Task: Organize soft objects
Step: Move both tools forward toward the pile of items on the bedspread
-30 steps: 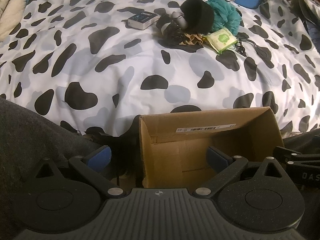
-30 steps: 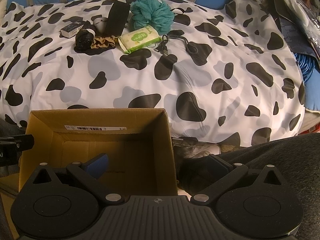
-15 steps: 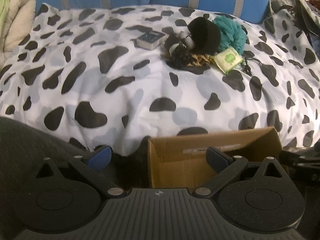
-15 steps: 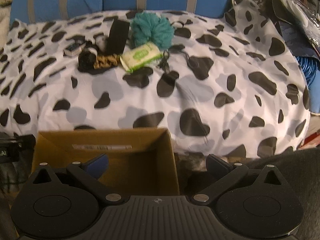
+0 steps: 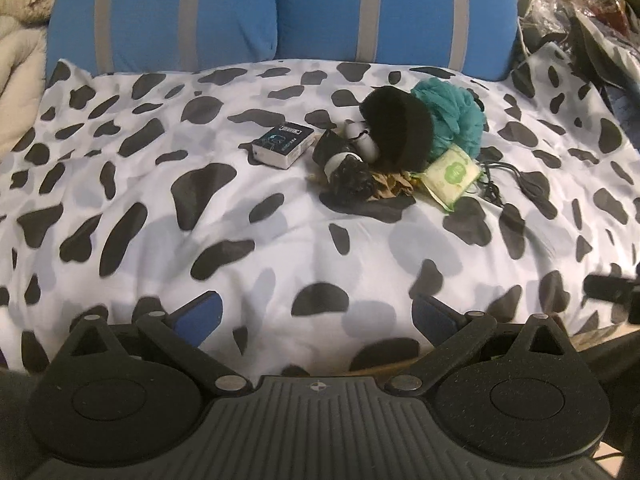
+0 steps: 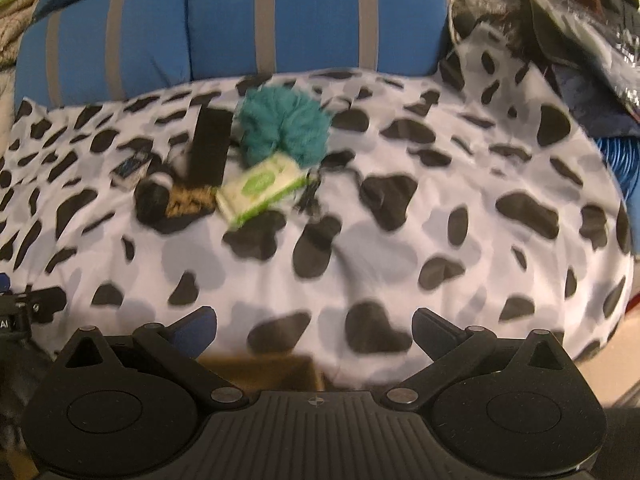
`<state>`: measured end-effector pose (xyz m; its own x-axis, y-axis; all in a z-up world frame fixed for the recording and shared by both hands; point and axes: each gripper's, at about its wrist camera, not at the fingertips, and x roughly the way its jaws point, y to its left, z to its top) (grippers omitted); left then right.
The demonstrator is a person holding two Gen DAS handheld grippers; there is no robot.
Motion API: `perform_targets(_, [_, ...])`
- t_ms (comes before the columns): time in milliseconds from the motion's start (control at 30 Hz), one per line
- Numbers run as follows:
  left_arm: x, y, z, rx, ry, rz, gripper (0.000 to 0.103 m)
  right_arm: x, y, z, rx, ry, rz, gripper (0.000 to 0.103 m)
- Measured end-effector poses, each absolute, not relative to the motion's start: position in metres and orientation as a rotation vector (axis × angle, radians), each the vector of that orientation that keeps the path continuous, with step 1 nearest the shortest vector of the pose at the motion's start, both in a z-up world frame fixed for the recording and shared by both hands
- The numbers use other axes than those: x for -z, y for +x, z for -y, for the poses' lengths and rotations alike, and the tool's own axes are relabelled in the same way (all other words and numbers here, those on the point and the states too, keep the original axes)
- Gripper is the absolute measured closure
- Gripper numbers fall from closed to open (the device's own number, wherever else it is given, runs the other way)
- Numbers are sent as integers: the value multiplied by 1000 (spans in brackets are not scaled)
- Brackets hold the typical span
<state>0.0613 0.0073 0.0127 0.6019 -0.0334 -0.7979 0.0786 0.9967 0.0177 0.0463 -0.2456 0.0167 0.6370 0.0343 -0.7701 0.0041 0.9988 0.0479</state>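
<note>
This is a bedroom in a home: a bed spread with a cow-print duvet [image 5: 280, 240] fills both views, and 2 blue pillows [image 5: 280, 8] with grey stripes stand along its far edge. Beige blankets [image 5: 20, 40] are heaped past the far left corner, and bags and loose clutter [image 6: 560, 20] pile past the far right corner.

Black and grey blotches on white, blue behind

The duvet [image 5: 224, 216] is white with black and pale grey cow patches. Far behind it, the cushions [image 5: 280, 8] are bright blue with grey vertical stripes. In the far cluster: a teal mesh pouf [image 5: 452, 114], a black fuzzy disc [image 5: 400, 128], a pale green wipes pack [image 5: 450, 174] with a darker green round label, a tan leopard-print scrunchie [image 5: 390, 188], and a dark box [image 5: 282, 146] with white sides. A brown cardboard box [image 6: 260, 370] shows near. The finger pads [image 5: 198, 316] are blue.
</note>
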Motion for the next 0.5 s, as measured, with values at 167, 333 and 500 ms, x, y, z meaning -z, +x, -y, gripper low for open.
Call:
perform_targets(167, [-6, 83, -16, 55, 41, -940, 0, -17, 66, 251, -14, 0, -820, 0])
perform_targets(333, [-5, 102, -21, 53, 45, -923, 0, -13, 84, 257, -21, -15, -797, 0])
perform_targets(500, [-2, 121, -20, 81, 57, -902, 0, -9, 105, 262, -46, -29, -789, 0])
